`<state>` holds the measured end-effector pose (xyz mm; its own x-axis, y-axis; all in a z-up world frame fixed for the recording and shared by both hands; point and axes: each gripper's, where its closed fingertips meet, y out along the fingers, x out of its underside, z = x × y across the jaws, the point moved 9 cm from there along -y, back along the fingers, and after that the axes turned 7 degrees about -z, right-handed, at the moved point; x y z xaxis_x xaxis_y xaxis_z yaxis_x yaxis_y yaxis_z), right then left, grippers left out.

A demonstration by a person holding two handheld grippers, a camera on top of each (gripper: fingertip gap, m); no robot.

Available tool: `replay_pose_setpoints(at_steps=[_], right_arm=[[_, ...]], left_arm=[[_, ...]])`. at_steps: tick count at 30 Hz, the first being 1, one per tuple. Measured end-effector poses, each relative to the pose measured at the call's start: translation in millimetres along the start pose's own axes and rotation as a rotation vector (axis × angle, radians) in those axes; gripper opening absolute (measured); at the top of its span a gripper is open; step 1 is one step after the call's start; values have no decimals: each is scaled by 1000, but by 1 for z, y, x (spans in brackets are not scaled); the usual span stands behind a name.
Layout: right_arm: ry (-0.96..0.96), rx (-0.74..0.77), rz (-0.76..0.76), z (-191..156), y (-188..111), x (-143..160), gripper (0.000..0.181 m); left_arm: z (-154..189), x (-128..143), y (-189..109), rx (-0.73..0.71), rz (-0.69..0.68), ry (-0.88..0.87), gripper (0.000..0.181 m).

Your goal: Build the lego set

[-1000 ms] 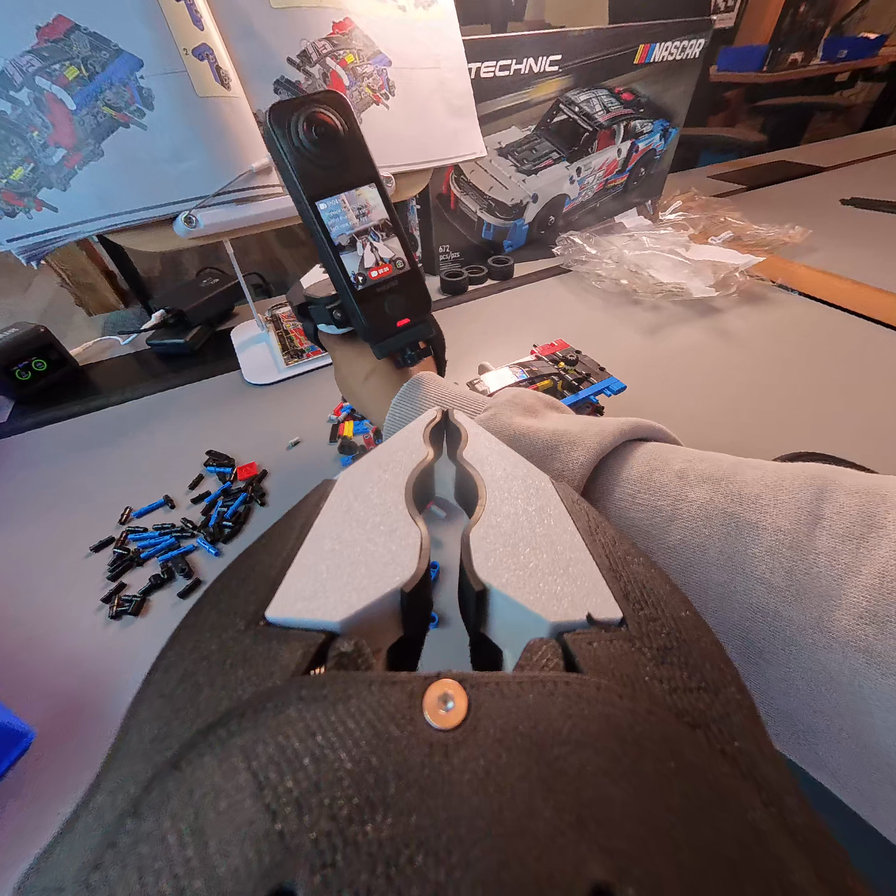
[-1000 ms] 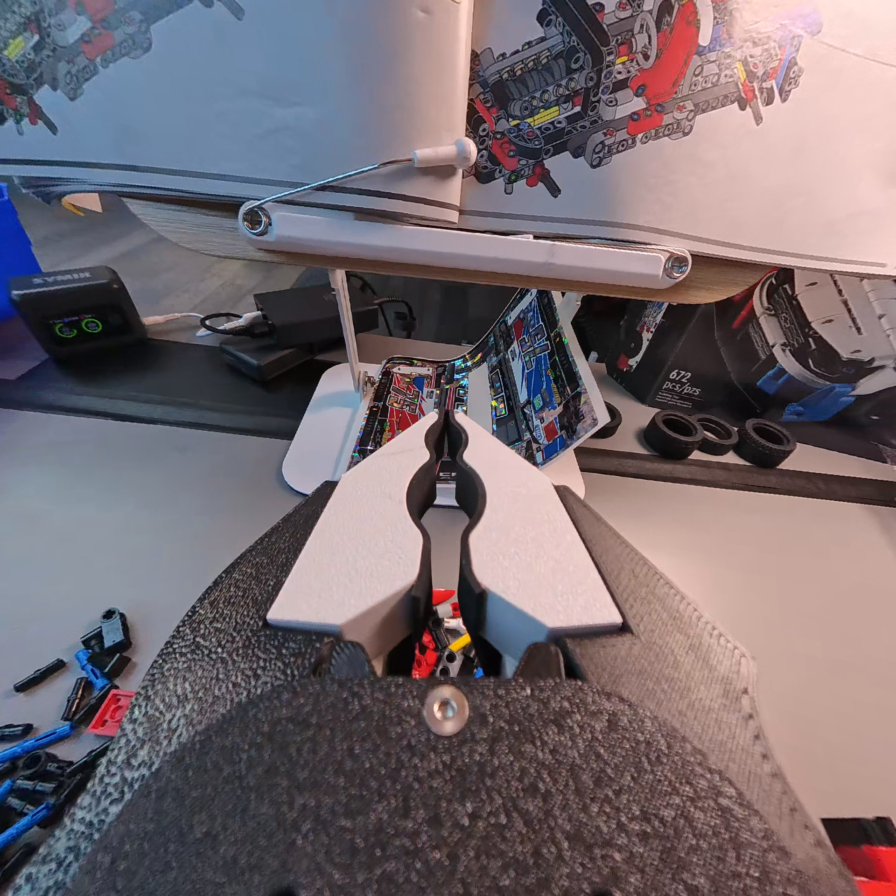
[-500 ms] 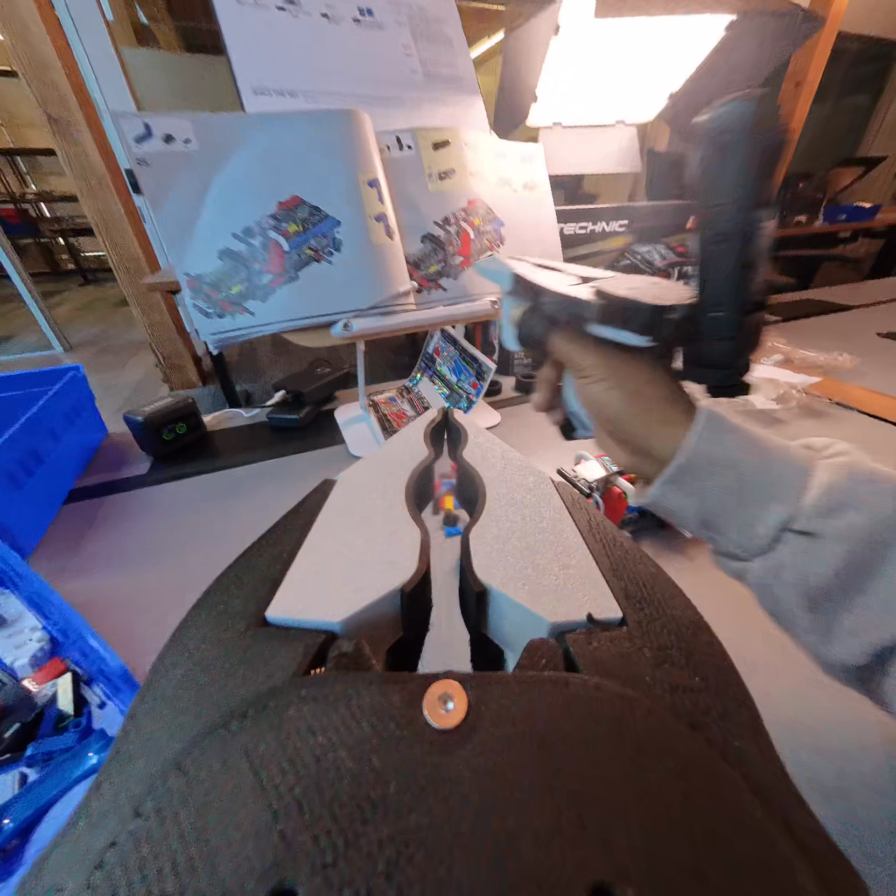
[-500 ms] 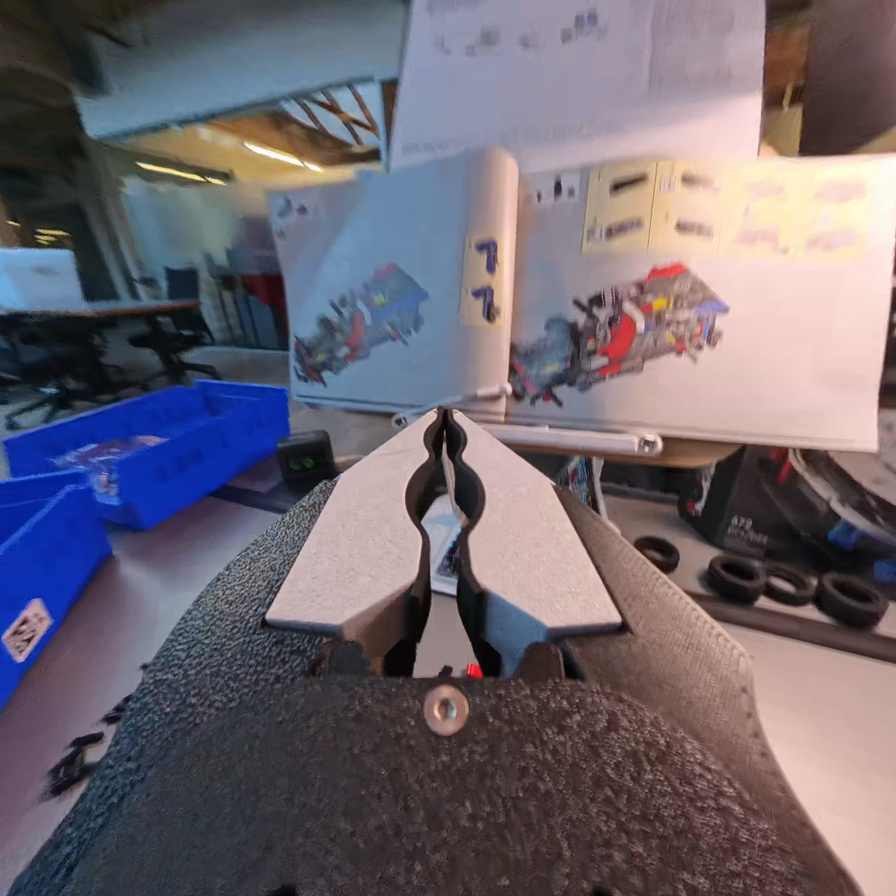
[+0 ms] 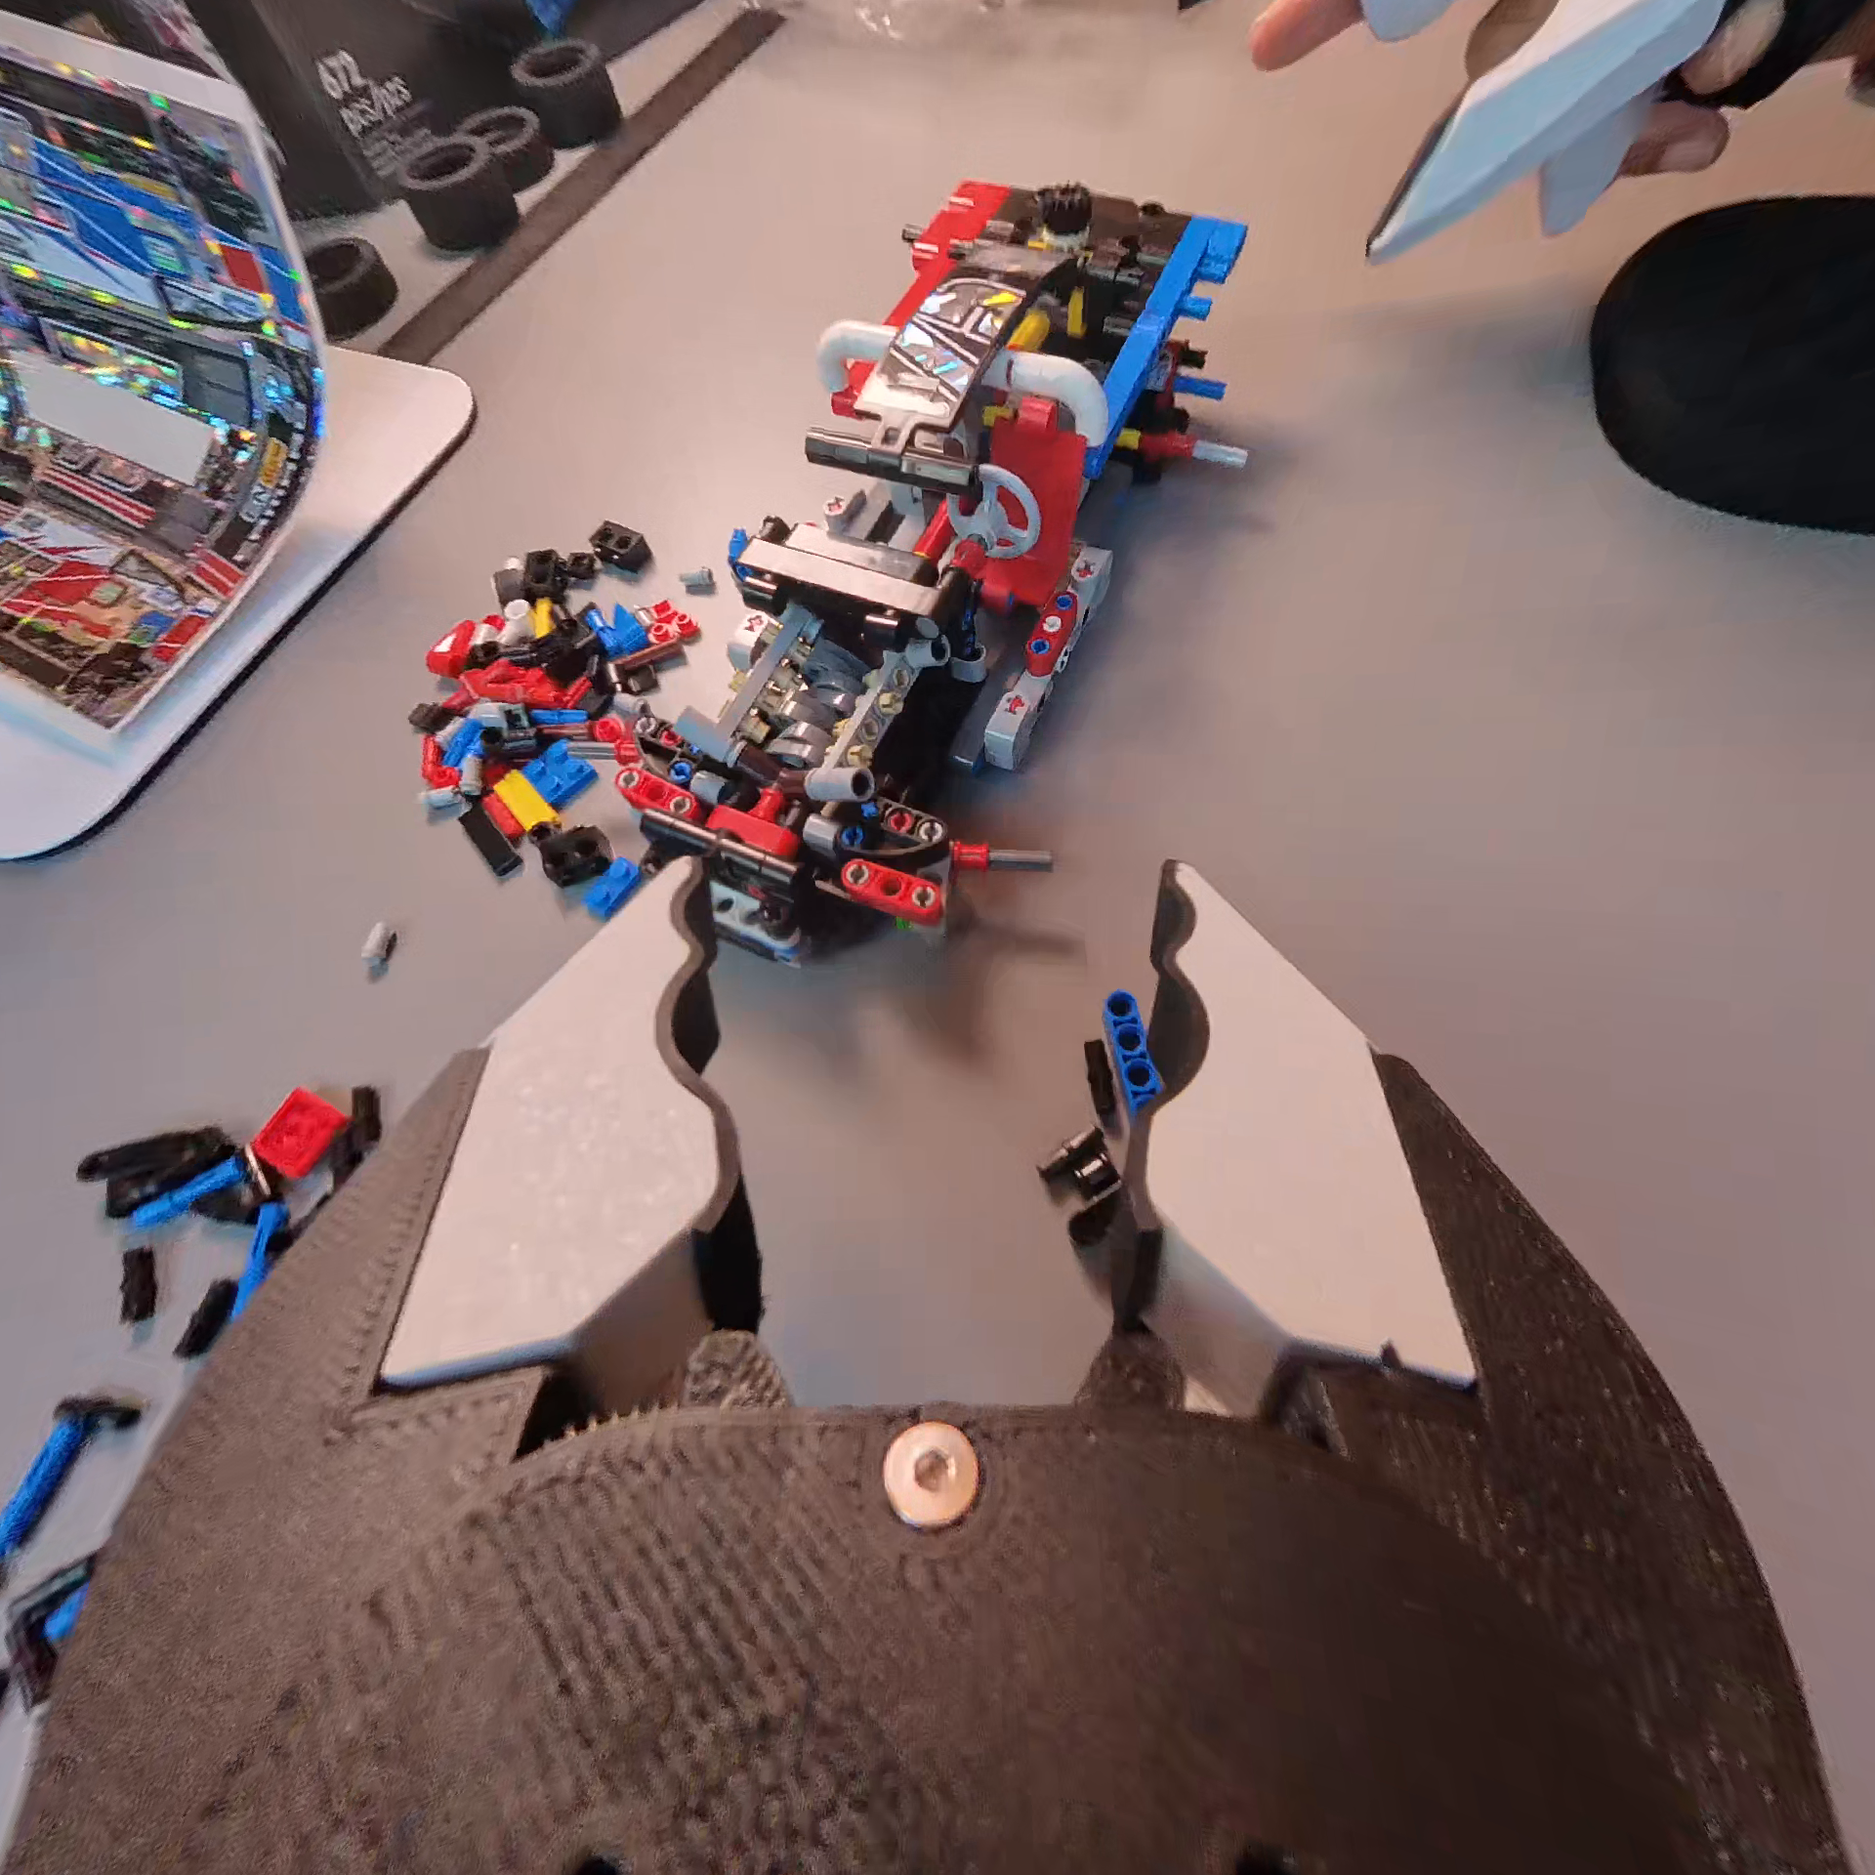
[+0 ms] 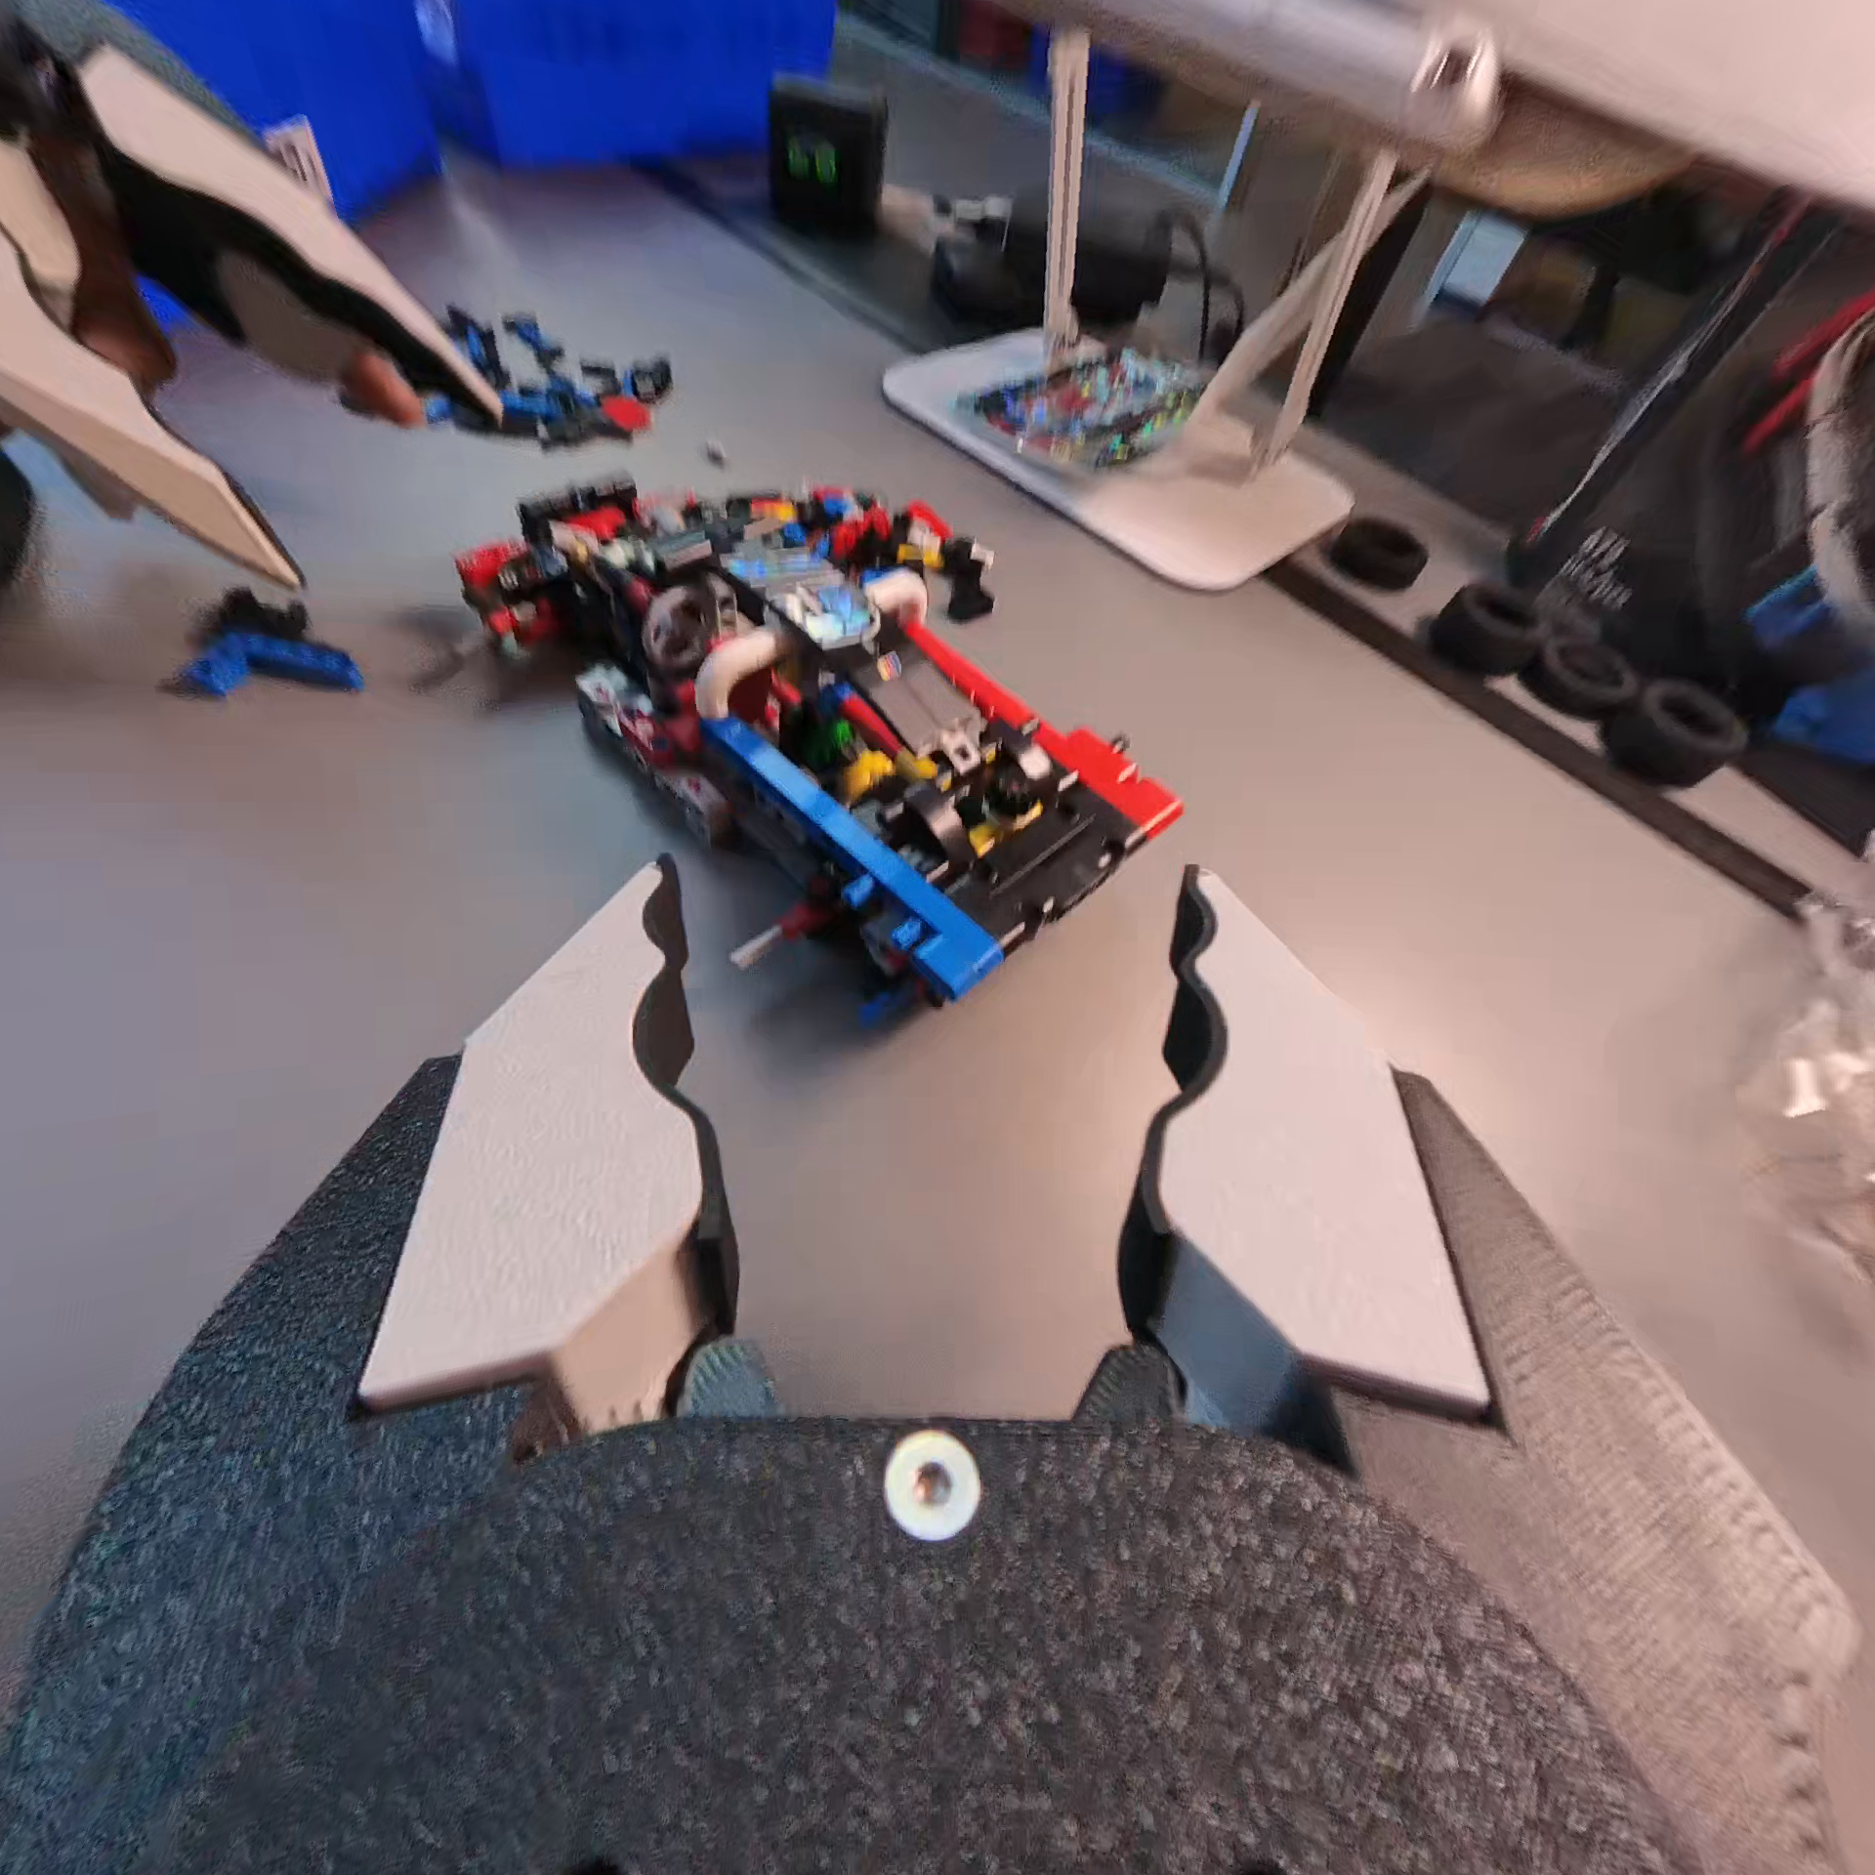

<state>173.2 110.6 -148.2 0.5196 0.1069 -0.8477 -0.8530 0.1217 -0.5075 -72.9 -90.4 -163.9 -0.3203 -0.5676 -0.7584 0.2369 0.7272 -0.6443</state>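
White print, a number among it, is borne on the side of the black box [image 5: 335,122] at top left of the left wrist view; it is not copied here. The same box [image 6: 1623,528] is seen in the right wrist view, print blurred, unreadable. Small printed decals are carried on the glossy sticker sheet [image 5: 132,406], too fine to be read; the sheet [image 6: 1086,406] is blurred in the right view. Green lit digits are shown on a small black device [image 6: 824,152], blurred. A white label [image 6: 294,152] is stuck on a blue bin [image 6: 629,71], unreadable. Small red-marked stickers are seen on the lego car [image 5: 944,568], no words made out.
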Motion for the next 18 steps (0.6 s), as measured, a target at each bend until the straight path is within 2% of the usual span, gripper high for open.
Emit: replay_pose_setpoints(at_steps=[2, 6, 9, 13, 18], right_arm=[[19, -37, -113, 2, 18, 14, 102], [4, -75, -180, 6, 45, 15, 94], [-39, -83, -180, 16, 56, 10, 77], [-87, -146, -135, 26, 63, 10, 77], [-107, -278, -122, 40, 70, 11, 70]], left_arm=[[-12, -6, 18, 19, -59, 29, 99], [-34, -10, 44, 64, -119, 44, 109], [-36, -9, 55, 91, -126, 46, 96], [-30, -7, 51, 49, -109, 40, 95], [-17, -3, 35, 119, -106, 48, 92]])
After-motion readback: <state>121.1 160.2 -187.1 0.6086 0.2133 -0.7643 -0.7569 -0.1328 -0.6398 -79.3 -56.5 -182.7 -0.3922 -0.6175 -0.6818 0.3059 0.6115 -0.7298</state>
